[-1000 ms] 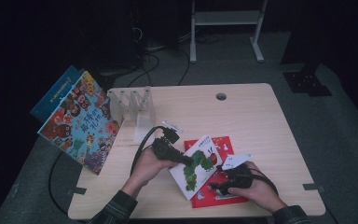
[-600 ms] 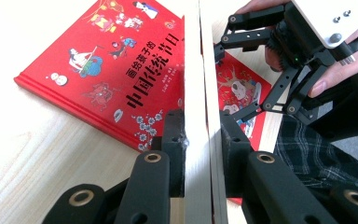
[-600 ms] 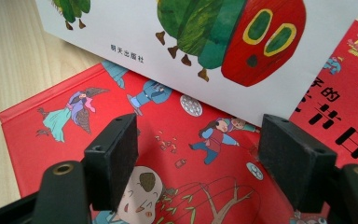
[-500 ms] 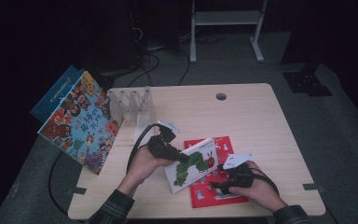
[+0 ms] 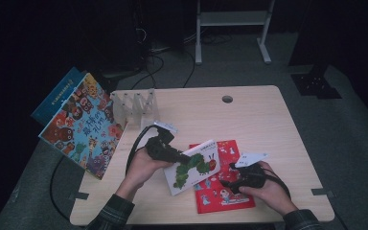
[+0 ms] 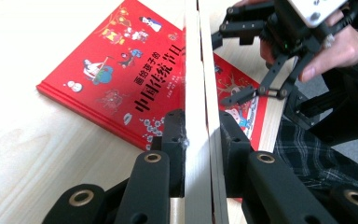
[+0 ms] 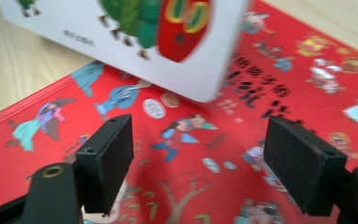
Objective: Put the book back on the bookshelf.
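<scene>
In the high view, the left claw pinches the caterpillar picture book at its 9 o'clock edge, lifting that book at a tilt over the red picture book, which lies flat on the pale wooden surface. The right claw sits over the red book at about 3 o'clock of the caterpillar book; from here its jaw spacing is hard to make out. At 10 o'clock of the books stands a clear slotted book rack, and two more picture books lean off the surface's left edge.

The left gripper view adds the grip itself: the left claw is pressed onto the caterpillar book, seen edge-on as a pale vertical band between the pads. The red book lies behind at 11 o'clock, its Chinese title readable, and the right claw hangs at 1 o'clock with its jaws apart.

The right gripper view shows the right claw spread wide, holding nothing, above the red book. The caterpillar book is at 12 o'clock, blurred and cut off by the frame's top.
</scene>
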### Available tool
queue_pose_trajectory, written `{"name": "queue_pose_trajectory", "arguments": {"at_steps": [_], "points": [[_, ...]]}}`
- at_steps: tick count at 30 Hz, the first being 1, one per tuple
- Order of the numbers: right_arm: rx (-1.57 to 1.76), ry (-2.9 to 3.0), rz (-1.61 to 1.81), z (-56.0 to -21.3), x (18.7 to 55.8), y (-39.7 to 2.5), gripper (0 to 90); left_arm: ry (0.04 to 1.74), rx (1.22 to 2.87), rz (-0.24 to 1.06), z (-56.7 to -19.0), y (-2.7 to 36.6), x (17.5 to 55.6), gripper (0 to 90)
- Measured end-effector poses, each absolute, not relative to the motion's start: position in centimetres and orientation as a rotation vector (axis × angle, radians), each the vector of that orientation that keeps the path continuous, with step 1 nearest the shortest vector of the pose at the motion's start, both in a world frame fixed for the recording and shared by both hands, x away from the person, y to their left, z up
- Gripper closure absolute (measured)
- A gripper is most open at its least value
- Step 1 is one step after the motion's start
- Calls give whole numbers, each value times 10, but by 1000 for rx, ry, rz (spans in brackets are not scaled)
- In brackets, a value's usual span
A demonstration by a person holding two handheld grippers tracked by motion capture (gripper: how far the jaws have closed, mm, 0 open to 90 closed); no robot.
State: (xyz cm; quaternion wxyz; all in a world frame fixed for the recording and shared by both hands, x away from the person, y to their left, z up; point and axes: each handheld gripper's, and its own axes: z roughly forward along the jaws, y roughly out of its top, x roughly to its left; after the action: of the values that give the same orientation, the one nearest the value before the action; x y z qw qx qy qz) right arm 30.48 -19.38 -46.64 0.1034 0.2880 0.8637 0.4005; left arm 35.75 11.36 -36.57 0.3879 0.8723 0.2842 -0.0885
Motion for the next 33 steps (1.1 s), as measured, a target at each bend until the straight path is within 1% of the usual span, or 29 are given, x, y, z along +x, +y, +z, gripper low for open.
{"name": "queue_pose_trajectory", "arguments": {"at_steps": [4, 8, 13, 25, 33], "points": [[883, 2500, 1186, -464, 310, -202, 200, 718, 2221, -213, -364, 119, 358, 762], [902, 2481, 1161, -465, 314, -210, 194, 726, 2216, -200, -361, 124, 358, 762], [971, 2442, 1154, -465, 321, -222, 196, 750, 2199, -165, -355, 138, 358, 762], [1149, 2304, 1095, -472, 341, -267, 202, 814, 2165, -95, -344, 174, 359, 762], [1225, 2263, 1018, -479, 349, -285, 201, 862, 2170, -37, -340, 190, 359, 762]]}}
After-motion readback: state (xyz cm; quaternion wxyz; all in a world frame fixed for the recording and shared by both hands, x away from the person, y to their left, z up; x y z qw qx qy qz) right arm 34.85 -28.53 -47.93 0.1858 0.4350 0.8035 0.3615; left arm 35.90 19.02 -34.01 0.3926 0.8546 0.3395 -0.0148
